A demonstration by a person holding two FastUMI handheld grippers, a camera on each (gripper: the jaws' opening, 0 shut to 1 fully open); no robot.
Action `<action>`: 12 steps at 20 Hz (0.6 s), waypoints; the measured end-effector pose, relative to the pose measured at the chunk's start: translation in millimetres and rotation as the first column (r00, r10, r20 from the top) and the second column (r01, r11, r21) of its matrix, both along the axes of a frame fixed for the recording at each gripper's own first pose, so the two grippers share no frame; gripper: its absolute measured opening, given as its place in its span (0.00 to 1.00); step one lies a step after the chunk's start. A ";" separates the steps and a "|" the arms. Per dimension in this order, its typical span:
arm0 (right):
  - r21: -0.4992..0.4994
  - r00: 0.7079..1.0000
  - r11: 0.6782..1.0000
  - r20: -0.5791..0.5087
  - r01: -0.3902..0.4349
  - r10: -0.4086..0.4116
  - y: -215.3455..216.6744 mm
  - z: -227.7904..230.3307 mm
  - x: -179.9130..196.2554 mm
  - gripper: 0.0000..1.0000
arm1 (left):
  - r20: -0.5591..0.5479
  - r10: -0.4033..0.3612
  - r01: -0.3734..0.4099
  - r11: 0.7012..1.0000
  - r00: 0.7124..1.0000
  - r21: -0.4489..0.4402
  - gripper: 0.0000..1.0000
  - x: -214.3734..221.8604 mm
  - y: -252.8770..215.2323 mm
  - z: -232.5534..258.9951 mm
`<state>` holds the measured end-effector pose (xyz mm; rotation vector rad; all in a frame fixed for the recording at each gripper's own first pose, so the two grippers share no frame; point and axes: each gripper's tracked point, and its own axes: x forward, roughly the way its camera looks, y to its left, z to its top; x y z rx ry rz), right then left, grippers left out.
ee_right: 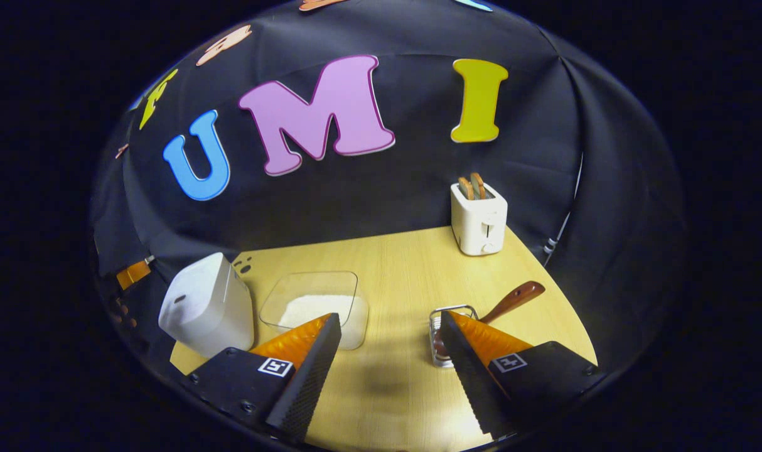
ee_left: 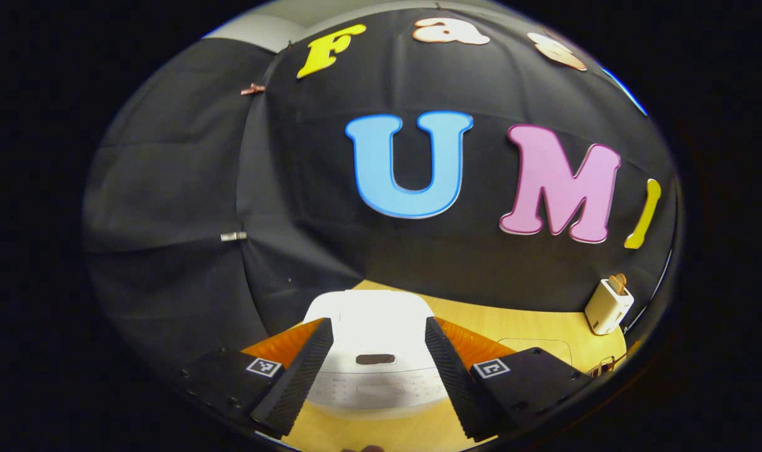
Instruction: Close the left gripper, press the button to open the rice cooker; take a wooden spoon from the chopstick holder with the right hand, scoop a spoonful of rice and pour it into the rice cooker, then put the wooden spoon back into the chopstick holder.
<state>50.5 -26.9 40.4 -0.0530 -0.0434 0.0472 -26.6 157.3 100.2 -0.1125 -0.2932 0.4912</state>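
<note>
The rice cooker (ee_left: 375,351), lid shut, is framed between the spread fingers of the left tongs (ee_left: 375,376), which are held wide and grip nothing. In the right gripper view, the right tongs (ee_right: 387,370) are likewise held wide above the surface (ee_right: 393,270). Right of the rice cooker, a clear dish (ee_right: 315,307) is seen holding white rice (ee_right: 309,311). Farther right, the chopstick holder (ee_right: 447,333) is seen holding the tilted wooden spoon (ee_right: 513,301). A toaster (ee_right: 478,220) is seen behind.
</note>
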 end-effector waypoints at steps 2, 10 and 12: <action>-0.005 0.999 0.999 0.022 -0.034 0.034 8.5 9.7 -9.3 0.98 | 0.029 -0.038 0.036 0.999 0.999 0.040 0.95 -21.0 -28.5 14.5; -0.049 0.983 0.998 0.181 0.043 -0.034 38.4 39.8 -74.5 0.98 | 0.084 -0.344 0.339 0.938 0.935 0.067 0.95 -63.6 -104.0 31.9; -0.030 0.976 0.997 0.209 0.064 -0.057 54.1 30.5 -91.6 0.98 | 0.084 -0.386 0.381 0.921 0.919 0.078 0.95 -70.1 -104.1 20.6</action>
